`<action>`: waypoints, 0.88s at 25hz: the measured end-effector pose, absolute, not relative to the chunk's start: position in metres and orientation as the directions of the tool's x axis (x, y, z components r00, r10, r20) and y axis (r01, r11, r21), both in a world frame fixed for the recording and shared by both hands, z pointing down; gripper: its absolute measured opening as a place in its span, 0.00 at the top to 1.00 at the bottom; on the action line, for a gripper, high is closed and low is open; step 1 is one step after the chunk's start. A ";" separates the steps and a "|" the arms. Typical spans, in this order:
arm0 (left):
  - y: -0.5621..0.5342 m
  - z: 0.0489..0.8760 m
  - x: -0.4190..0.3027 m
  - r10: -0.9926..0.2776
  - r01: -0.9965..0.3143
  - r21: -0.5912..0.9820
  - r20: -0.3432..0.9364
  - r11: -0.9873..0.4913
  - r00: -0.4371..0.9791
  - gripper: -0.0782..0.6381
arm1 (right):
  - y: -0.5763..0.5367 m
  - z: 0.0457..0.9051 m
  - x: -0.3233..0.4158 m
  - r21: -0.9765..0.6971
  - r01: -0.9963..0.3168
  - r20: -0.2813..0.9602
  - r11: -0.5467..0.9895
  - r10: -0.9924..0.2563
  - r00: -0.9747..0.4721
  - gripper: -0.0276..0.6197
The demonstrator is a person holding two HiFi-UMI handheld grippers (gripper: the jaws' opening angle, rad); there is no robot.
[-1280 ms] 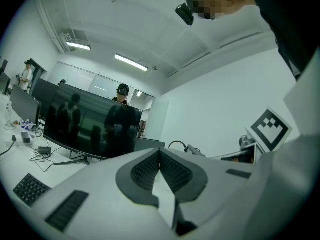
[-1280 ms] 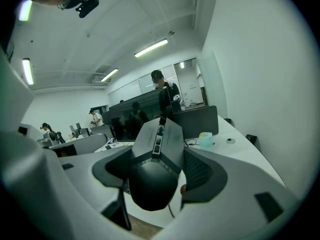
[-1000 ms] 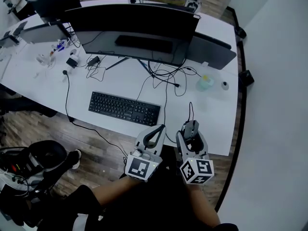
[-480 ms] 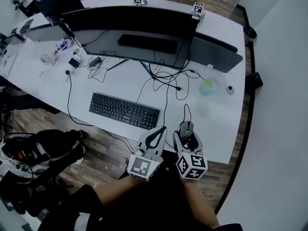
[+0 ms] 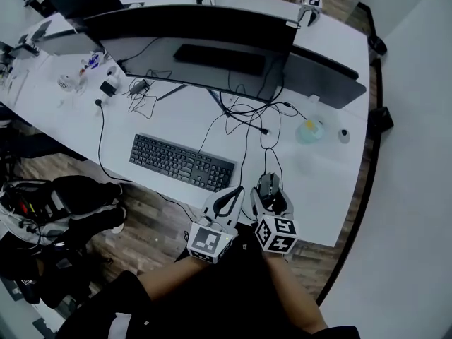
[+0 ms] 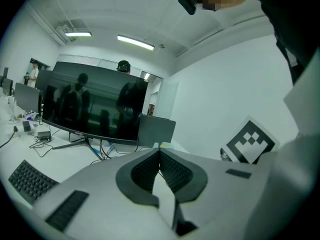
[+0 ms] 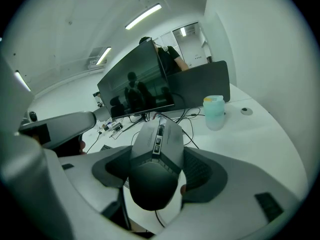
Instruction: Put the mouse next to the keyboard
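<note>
A dark grey wired mouse (image 7: 157, 151) sits between the jaws of my right gripper (image 7: 156, 169), which is shut on it. In the head view the mouse (image 5: 268, 187) is held over the desk's front edge, a short way right of the black keyboard (image 5: 181, 162). Its cable runs back toward the monitor. My left gripper (image 5: 227, 198) hangs just left of the right one, near the keyboard's right end. The left gripper (image 6: 160, 171) is shut with its pads pressed together and nothing between them.
A wide curved monitor (image 5: 191, 30) stands behind the keyboard, with tangled cables (image 5: 244, 115) under it. A pale green bottle (image 5: 309, 129) and a small round puck (image 5: 344, 135) sit at the right. The white desk (image 5: 321, 189) ends just before my grippers.
The right gripper has carried the mouse leftward and a little forward, closer to the keyboard's right end. The left gripper has hardly moved.
</note>
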State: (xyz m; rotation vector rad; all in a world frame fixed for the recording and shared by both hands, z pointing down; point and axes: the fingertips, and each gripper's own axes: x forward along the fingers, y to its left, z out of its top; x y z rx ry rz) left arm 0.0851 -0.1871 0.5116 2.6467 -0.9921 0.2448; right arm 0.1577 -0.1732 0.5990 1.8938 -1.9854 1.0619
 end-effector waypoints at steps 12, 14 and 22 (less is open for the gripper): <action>-0.217 0.511 0.082 -0.658 -0.711 0.225 0.273 -0.666 0.702 0.89 | -0.192 0.653 0.164 -0.328 -0.942 0.682 -0.067 -0.707 -0.187 0.47; -0.220 0.510 0.081 -0.662 -0.716 0.232 0.273 -0.659 0.698 0.89 | -0.192 0.663 0.166 -0.322 -0.944 0.696 -0.070 -0.694 -0.186 0.47; -0.223 0.512 0.078 -0.684 -0.741 0.234 0.287 -0.629 0.671 0.89 | -0.190 0.697 0.176 -0.285 -0.956 0.741 -0.072 -0.649 -0.172 0.47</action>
